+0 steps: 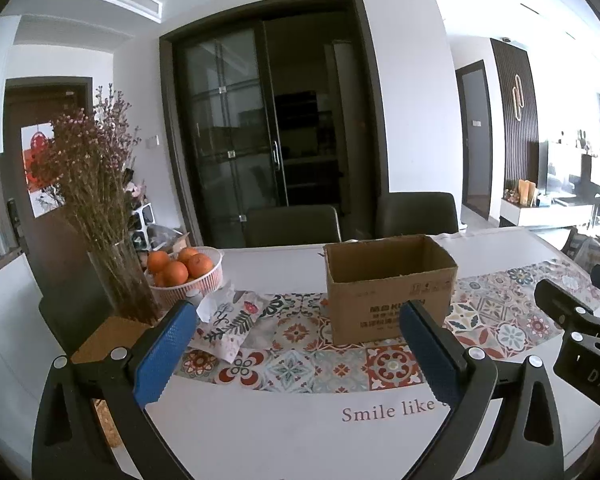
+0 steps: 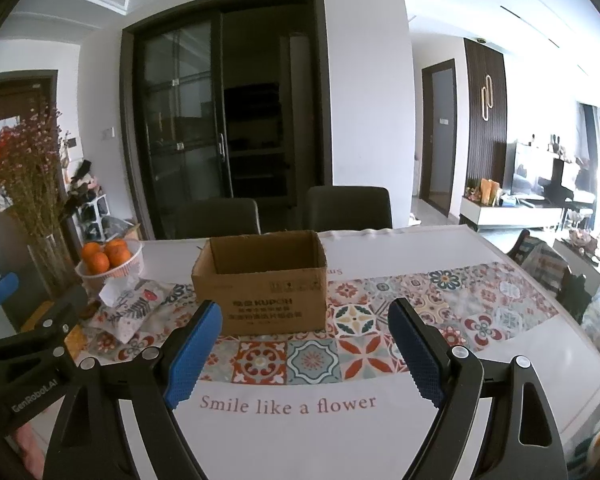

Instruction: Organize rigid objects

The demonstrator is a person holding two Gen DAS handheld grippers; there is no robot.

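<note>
An open brown cardboard box (image 1: 390, 286) stands on the patterned runner in the middle of the table; it also shows in the right wrist view (image 2: 262, 282). Its inside is hidden from both views. My left gripper (image 1: 298, 312) is open and empty, held above the table's near side in front of the box. My right gripper (image 2: 304, 312) is open and empty, also in front of the box. The right gripper's body shows at the right edge of the left wrist view (image 1: 576, 328). The left gripper's body shows at the left edge of the right wrist view (image 2: 28, 344).
A white basket of oranges (image 1: 188, 270) and a glass vase of dried flowers (image 1: 120, 276) stand at the table's left. A floral tissue pouch (image 1: 230, 322) lies beside them. Two dark chairs (image 1: 294, 226) stand behind the table (image 2: 460, 392).
</note>
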